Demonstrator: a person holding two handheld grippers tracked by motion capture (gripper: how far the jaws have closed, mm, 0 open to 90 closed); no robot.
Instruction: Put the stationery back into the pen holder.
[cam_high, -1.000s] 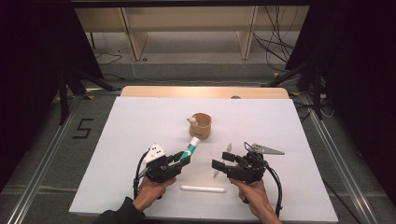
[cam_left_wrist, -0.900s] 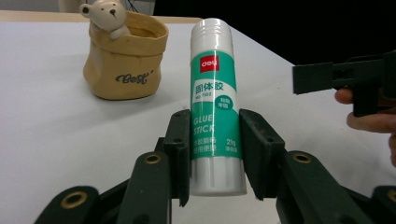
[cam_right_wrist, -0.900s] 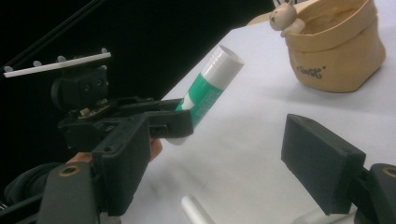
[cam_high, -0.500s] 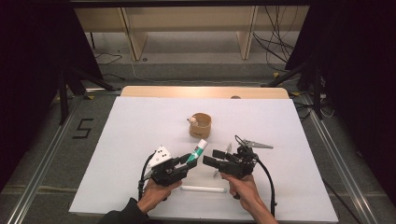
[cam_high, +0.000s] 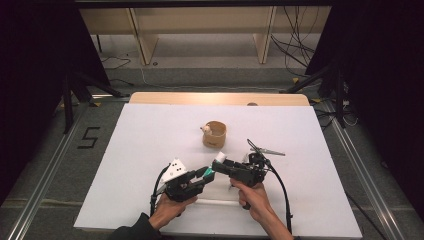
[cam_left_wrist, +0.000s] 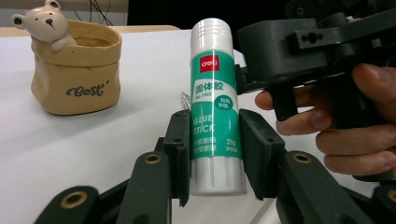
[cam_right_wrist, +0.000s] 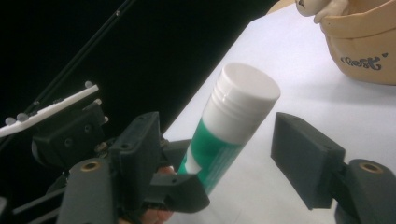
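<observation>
Since the earlier frame, our right gripper (cam_high: 226, 166) has moved left to the glue stick (cam_left_wrist: 215, 102); its jaws, just closing, flank the white cap without pressing. Our left gripper (cam_left_wrist: 215, 156) clamps the stick's lower body above the table (cam_high: 150, 140).

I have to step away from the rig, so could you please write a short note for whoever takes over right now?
Left tongs: shut on the glue stick, gripping its lower body, cap end pointing away.
Right tongs: open, jaws on either side of the white cap and just been closing; pads not yet on it.
Things: bear pot stands farther back on the white table; a white stick lies near the hands.
Done: glue stick lifted and held, right tongs lined up on the cap.
Left: likely close on the cap and pull it off.
</observation>
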